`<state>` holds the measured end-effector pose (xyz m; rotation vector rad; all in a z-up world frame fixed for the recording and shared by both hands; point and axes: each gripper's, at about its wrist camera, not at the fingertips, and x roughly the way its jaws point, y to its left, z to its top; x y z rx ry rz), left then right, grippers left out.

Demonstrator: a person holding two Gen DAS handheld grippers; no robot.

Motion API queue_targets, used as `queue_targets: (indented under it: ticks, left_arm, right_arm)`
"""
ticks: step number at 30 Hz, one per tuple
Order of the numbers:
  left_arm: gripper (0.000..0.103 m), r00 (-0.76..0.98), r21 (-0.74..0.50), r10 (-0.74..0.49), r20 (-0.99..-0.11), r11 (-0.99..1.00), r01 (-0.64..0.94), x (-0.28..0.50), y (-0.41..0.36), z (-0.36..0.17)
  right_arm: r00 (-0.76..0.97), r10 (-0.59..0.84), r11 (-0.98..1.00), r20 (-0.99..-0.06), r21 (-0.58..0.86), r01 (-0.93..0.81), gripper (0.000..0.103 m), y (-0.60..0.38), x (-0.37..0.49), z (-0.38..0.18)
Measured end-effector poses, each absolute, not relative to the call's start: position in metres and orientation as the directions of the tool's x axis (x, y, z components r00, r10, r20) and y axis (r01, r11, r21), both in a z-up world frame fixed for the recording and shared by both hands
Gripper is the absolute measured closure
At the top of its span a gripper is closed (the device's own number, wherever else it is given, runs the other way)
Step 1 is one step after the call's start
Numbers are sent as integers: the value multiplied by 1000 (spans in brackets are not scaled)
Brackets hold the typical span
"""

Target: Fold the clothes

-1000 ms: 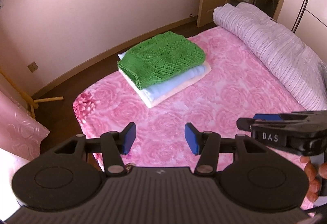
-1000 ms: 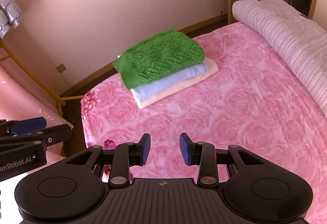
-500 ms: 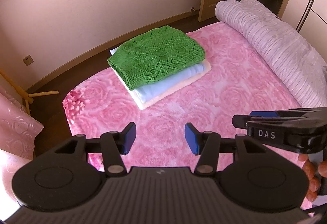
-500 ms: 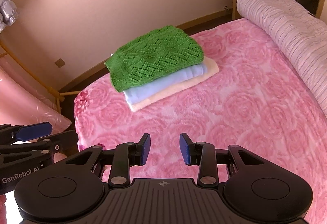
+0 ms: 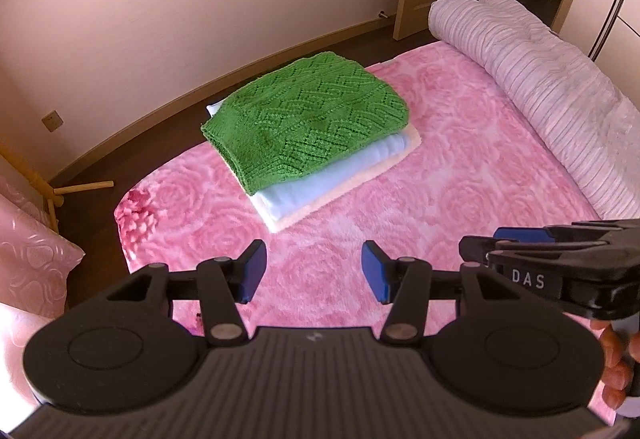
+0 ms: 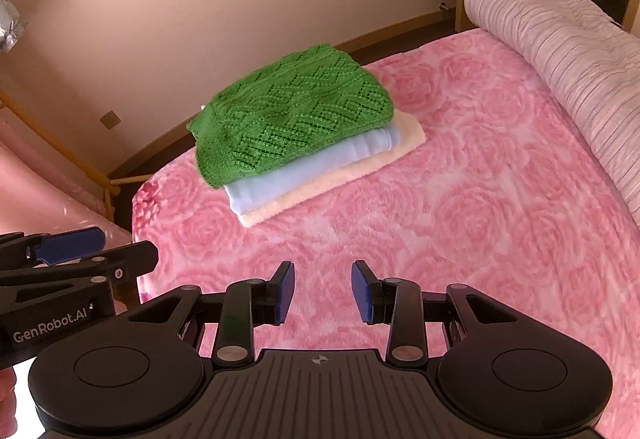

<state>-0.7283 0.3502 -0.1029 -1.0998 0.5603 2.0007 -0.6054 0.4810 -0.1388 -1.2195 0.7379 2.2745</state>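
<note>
Your left gripper [image 5: 314, 271], matte black ribbed body, round side discs, blue pads, silver pivot screws, your right gripper [image 6: 323, 293] alike, white "DAS" and "GenRobot.AI" lettering on the sides

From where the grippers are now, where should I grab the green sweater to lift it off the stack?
Take the green sweater by its near folded edge, coming in low from the gripper side. That edge overhangs the blue layer beneath, so a finger can probably slip under without catching the lower clothes.
</note>
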Motion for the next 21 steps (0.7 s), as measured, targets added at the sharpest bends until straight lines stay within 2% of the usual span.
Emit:
queue_targets:
  ticks: [21]
  left_arm:
    - [54,-375,40,418,-827,-622,-782,-750,356,-102]
  right_arm:
    - [-503,132,-753,-854,244,-612,67,483,-629,-138]
